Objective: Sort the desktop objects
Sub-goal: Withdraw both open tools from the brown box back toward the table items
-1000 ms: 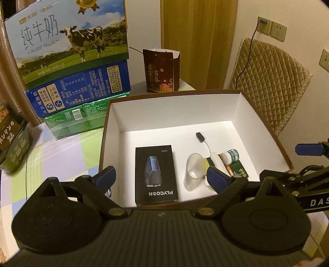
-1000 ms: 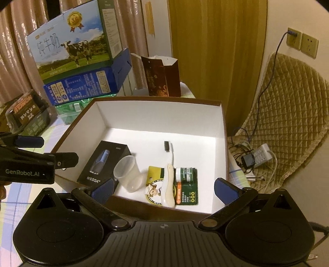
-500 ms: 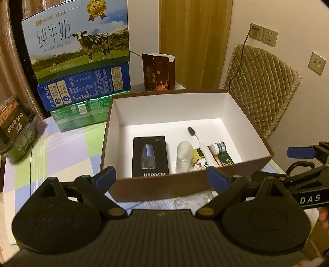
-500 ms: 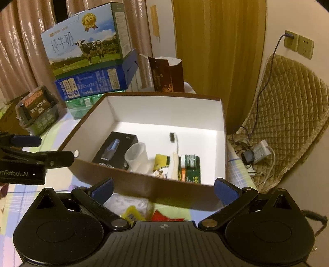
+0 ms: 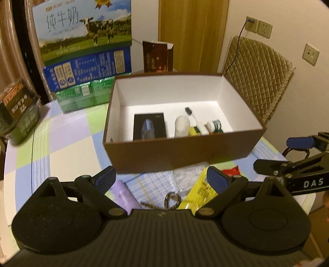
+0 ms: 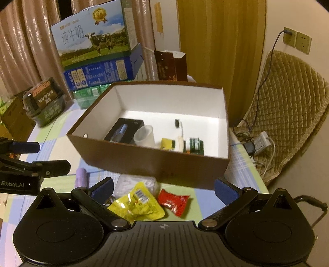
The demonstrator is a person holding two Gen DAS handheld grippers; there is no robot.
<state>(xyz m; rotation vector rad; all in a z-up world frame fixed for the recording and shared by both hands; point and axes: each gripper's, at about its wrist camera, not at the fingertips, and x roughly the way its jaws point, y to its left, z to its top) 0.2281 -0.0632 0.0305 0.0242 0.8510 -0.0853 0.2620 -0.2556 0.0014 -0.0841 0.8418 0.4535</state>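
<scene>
Both tools [image 5: 161, 177] [image 6: 163, 188] wide (empty) over checked tbl [image 5: 67, 143].

Cream wall [image 5: 292, 18] with sockets [image 5: 258, 26], wooden door [image 6: 220, 51], pinkish curtains [image 6: 26, 47], warm dim light.

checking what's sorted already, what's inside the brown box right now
Inside the brown box: a black product box, a clear cup, a toothbrush, a yellow packet and a green packet. The near wall hides the front strip of the floor.
</scene>
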